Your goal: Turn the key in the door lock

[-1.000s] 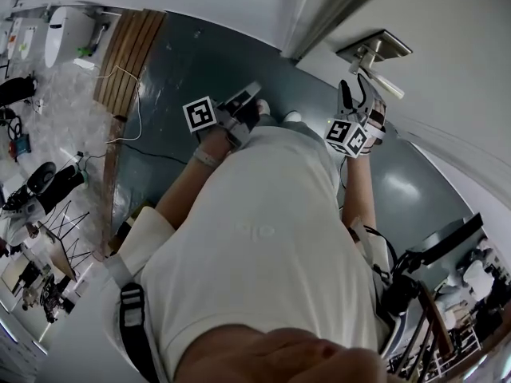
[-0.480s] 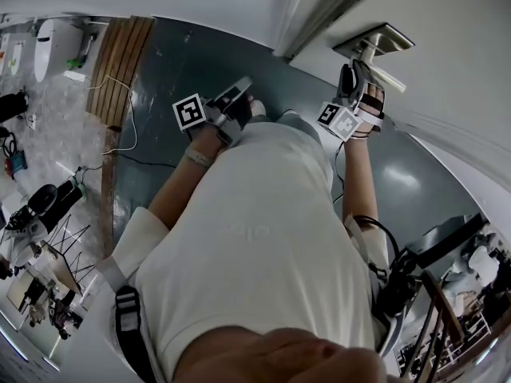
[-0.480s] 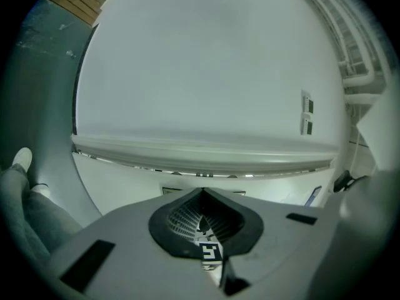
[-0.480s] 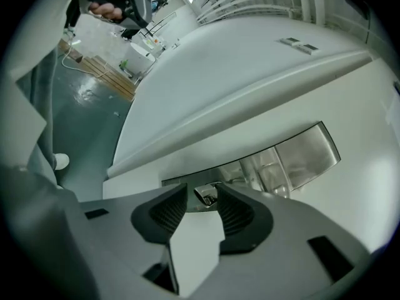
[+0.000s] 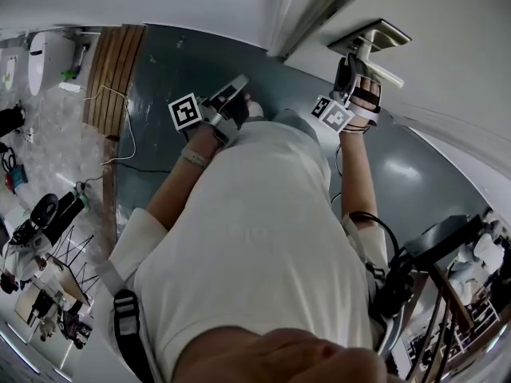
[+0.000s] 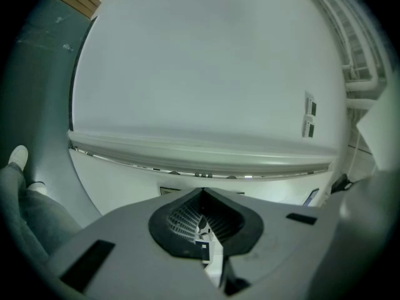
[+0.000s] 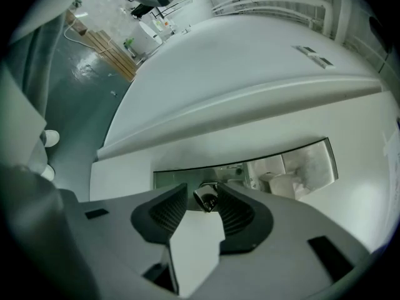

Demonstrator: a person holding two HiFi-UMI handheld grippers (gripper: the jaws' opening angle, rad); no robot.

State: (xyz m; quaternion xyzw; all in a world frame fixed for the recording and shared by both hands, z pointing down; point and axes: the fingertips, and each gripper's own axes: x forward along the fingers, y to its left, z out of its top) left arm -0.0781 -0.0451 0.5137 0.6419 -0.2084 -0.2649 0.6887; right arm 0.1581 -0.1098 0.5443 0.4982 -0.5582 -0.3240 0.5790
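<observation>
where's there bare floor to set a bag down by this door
Bare floor lies between the wooden panel and the door, ahead of the left gripper; another stretch runs right of the person. Crowded: gear at far left, and the lock plate, where the right gripper has just closed on the key.

The door is rendered in white; the lock plate and key are seen in mirrored silver. The floor is coloured dark grey-green. Black-and-white squares are carried on the left gripper and right gripper.
</observation>
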